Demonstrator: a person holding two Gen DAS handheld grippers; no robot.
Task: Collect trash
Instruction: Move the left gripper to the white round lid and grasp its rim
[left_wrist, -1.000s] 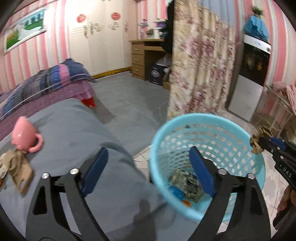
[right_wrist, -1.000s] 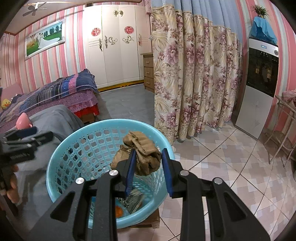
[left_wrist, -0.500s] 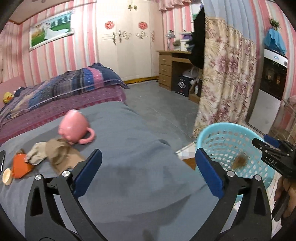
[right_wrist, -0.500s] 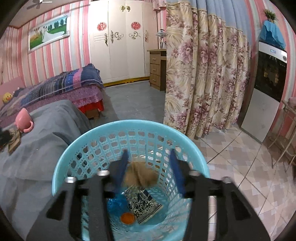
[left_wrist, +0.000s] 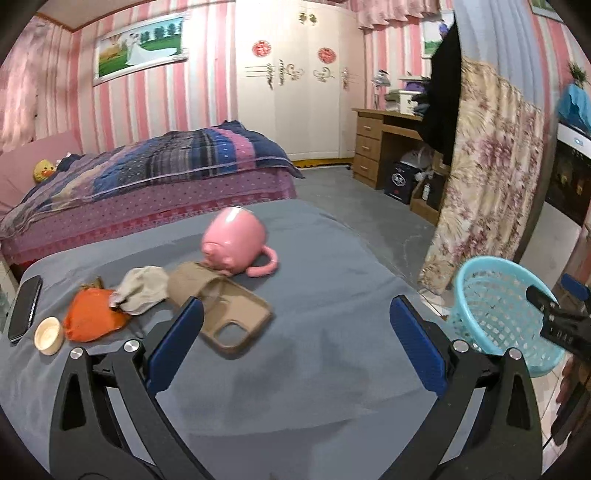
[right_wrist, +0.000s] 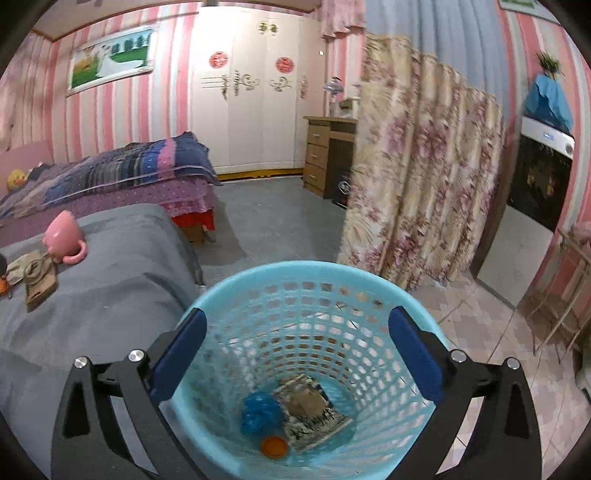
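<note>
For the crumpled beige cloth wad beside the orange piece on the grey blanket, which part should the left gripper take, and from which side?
Take the crumpled beige cloth wad at its raised middle, coming from above with the left gripper open wide. It lies low and soft on the grey blanket, overlapping the crumpled orange piece and touching the brown phone case, so a side approach would probably push those.

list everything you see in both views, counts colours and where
basket: 1, light blue, on the floor beside the grey bed
trash in basket: blue wad, brown wad, printed packet, orange cap, at the bottom
mug: 1, pink, tipped over on the grey cover
phone case: 1, tan, in front of the mug
crumpled wad: 1, beige, left of the case
orange bundle: 1, far left
small round dish: 1, cream
phone: 1, black, at the left edge
left gripper: open, empty
right gripper: over the basket, jaws opening, nothing between them
</note>
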